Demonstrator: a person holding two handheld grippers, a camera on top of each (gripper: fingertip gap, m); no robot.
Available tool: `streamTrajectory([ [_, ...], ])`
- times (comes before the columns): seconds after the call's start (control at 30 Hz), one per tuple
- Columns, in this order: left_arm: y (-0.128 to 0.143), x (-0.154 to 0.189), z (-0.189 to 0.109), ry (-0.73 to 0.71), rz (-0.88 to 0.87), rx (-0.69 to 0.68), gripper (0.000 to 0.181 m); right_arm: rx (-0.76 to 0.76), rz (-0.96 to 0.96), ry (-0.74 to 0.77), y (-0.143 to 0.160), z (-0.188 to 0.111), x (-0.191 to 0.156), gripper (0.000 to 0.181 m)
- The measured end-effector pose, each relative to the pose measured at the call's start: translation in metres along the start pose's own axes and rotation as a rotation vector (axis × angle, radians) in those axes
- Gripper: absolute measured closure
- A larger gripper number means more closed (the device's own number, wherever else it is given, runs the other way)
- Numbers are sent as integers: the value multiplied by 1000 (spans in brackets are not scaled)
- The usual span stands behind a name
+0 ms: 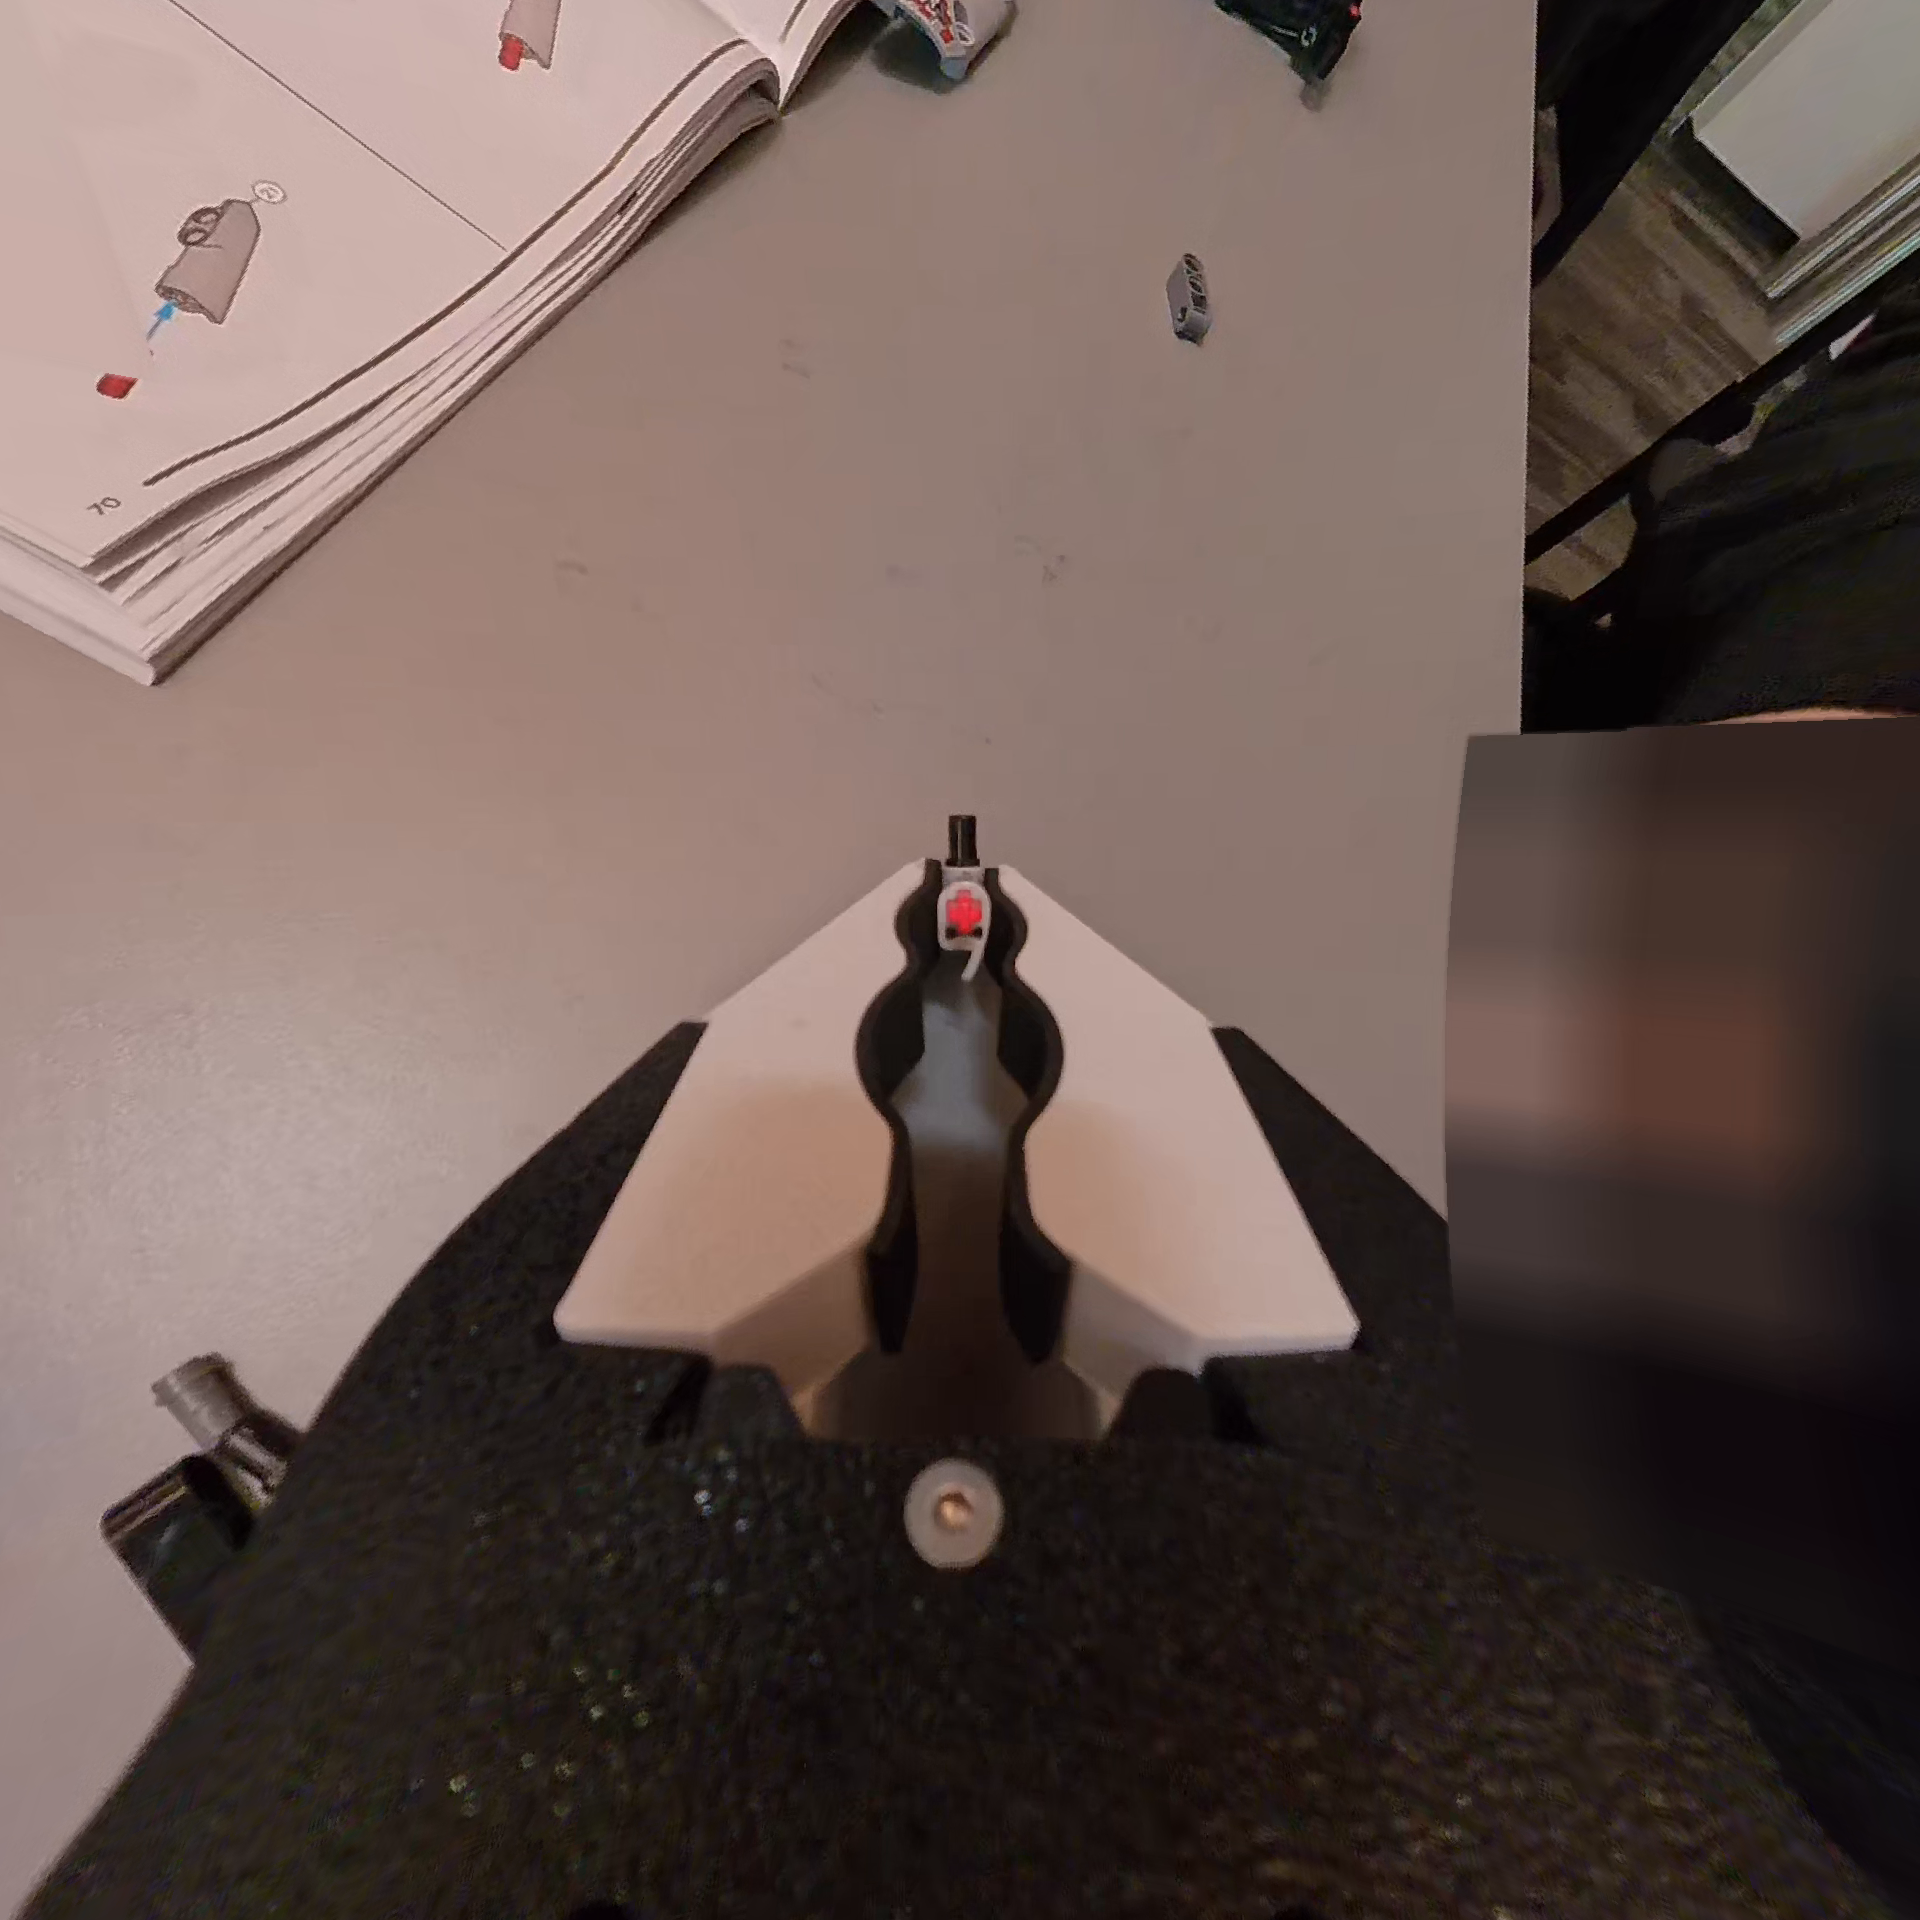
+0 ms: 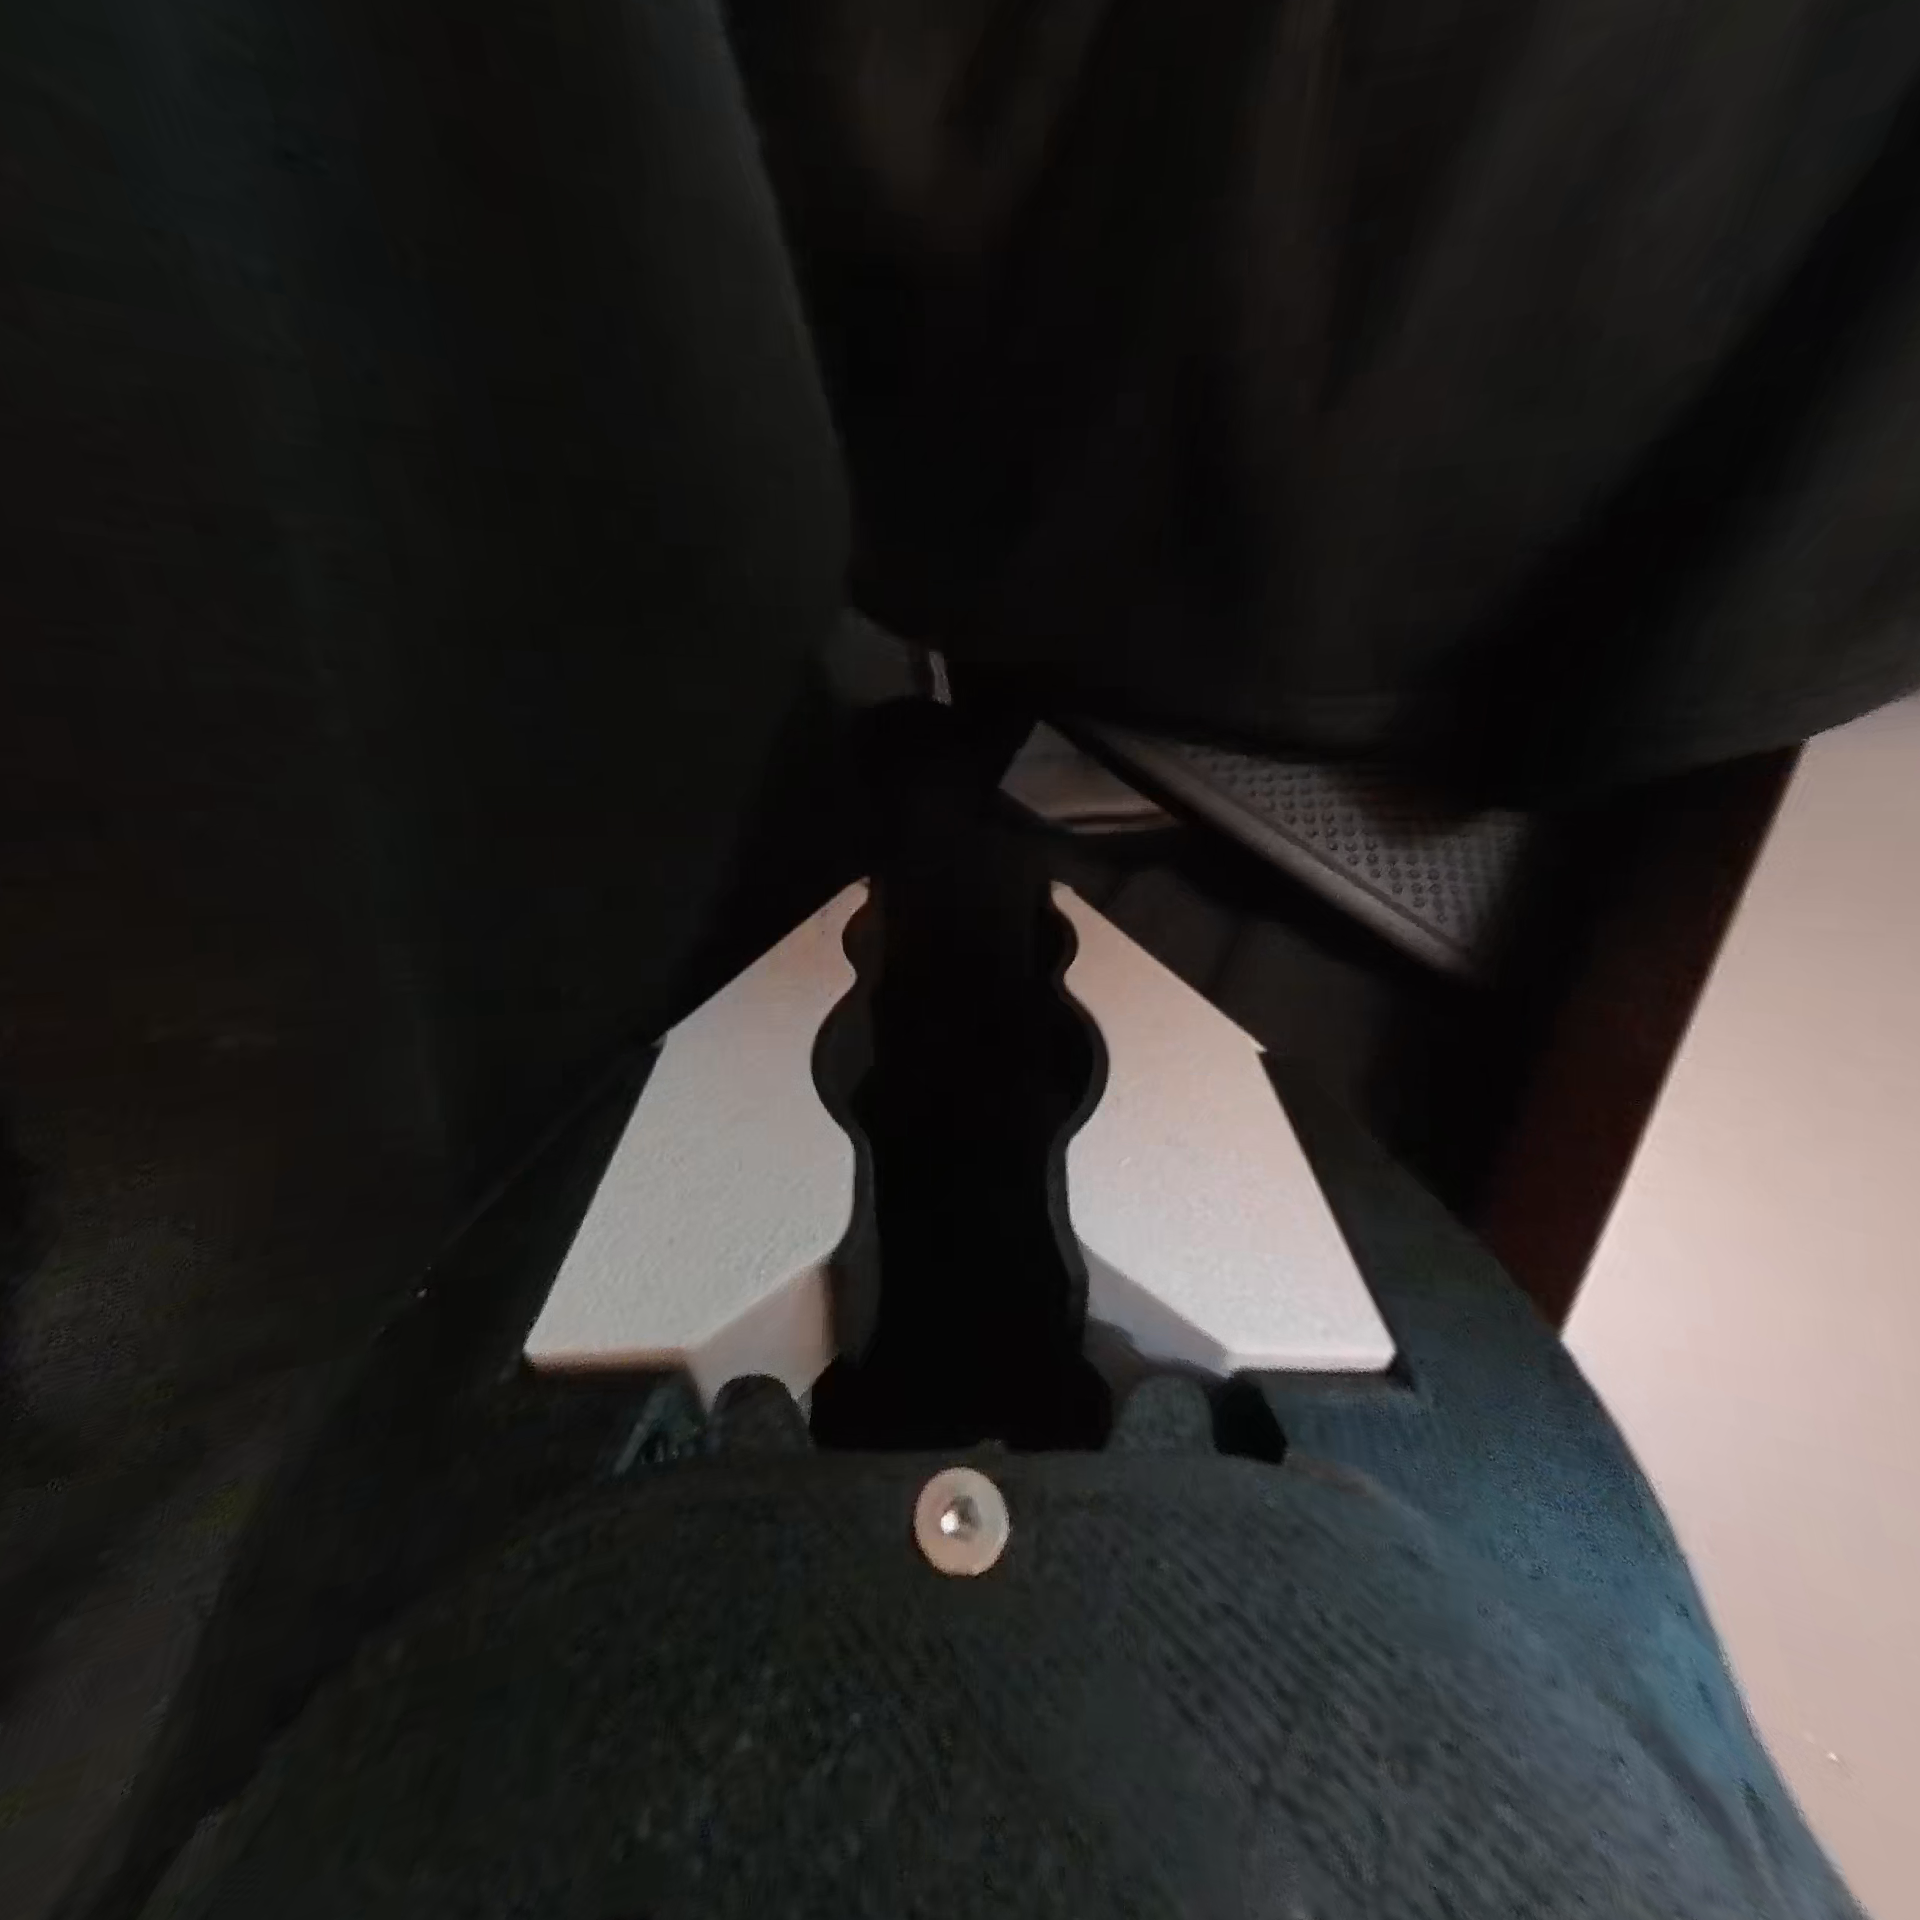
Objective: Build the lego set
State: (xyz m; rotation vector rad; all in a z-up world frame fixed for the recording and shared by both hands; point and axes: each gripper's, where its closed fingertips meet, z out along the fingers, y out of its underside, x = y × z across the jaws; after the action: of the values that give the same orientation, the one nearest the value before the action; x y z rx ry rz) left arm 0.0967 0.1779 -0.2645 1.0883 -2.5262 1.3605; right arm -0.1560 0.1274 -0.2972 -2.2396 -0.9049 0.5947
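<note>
In the left wrist view my left gripper (image 1: 964, 896) is shut on a small light-grey lego piece (image 1: 962, 916). The piece has a red cross-shaped part in its hole, and a black pin (image 1: 962, 837) sticks out past the tips. The gripper holds it low over the grey table (image 1: 727, 675). A loose grey connector (image 1: 1190, 299) lies far ahead to the right. My right gripper (image 2: 961, 904) faces dark clothing (image 2: 416, 520) off the table. Its jaws stand apart, and the gap between them is black, with nothing visible in it.
An open instruction booklet (image 1: 312, 260) lies at the far left. More lego parts (image 1: 940, 31) and a black part (image 1: 1294, 36) sit at the far edge. The table's right edge (image 1: 1527, 416) drops to the floor. A dark object (image 1: 187, 1475) lies beside my left gripper. A black dotted surface (image 2: 1351, 831) is ahead of the right gripper. Left tips to right tips: about 25 cm.
</note>
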Motion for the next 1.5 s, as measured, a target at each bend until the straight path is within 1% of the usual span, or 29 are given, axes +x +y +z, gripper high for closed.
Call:
streamTrajectory([
  [0.03, 0, 0, 0, 1, 1, -1, 177, -24, 6, 18, 3, 3, 3, 155],
  [0.13, 0, 1, 0, 9, -5, 0, 177, -30, 56, 46, 5, 9, 9, 158],
  [0.2, 0, 1, 0, 12, -4, -1, 177, -13, 90, 87, 3, 10, 17, 166],
  [0.27, 0, 2, 0, 15, 1, -4, 177, -27, 79, 82, 4, 13, 16, 158],
  [0.33, 1, 2, 0, 18, 2, -4, 177, -91, 55, 91, 15, 18, 15, 154],
  [0.4, 1, 2, 0, 19, 2, -4, 177, -81, 32, 93, 14, 19, 13, 151],
  [0.47, 1, 2, 0, 20, 1, -4, 177, -59, 48, 61, 12, 18, 9, 146],
  [0.57, 1, 2, 1, 20, 0, -4, 177, -33, 41, -13, 10, 19, -3, 150],
  [0.67, 1, 2, 1, 19, 0, -4, 177, -70, 17, 0, 16, 22, -3, 151],
  [0.77, 1, 2, 1, 19, -2, -4, 177, -70, -9, 9, 15, 22, -3, 151],
  [0.83, 0, 2, 1, 20, -3, -4, 177, -39, -32, 17, 11, 21, -2, 151],
  [0.93, 0, 2, 1, 21, -4, -4, 177, 59, -13, 86, -4, 14, 9, 154],
  [0.97, 1, 2, 1, 21, -4, -4, 177, 52, -6, 94, -3, 14, 11, 156],
  [1.0, 1, 2, 1, 21, -4, -4, 177, 31, -14, 93, 0, 16, 10, 154],
  [1.1, 1, 2, 1, 20, -2, -4, 177, -55, -93, 147, 12, 20, 13, 151],
  [1.13, 1, 2, 1, 20, -2, -4, 177, -74, -113, 143, 14, 21, 11, 151],
  [1.3, 0, 2, 1, 21, -2, -4, 177, -80, -106, 103, 15, 21, 6, 151],
  [1.37, 1, 2, 1, 20, -1, -4, 177, -88, -110, 75, 17, 22, 1, 158],
  [1.5, 1, 2, 1, 20, -1, -4, 177, -95, -105, 38, 18, 24, -5, 165],
])
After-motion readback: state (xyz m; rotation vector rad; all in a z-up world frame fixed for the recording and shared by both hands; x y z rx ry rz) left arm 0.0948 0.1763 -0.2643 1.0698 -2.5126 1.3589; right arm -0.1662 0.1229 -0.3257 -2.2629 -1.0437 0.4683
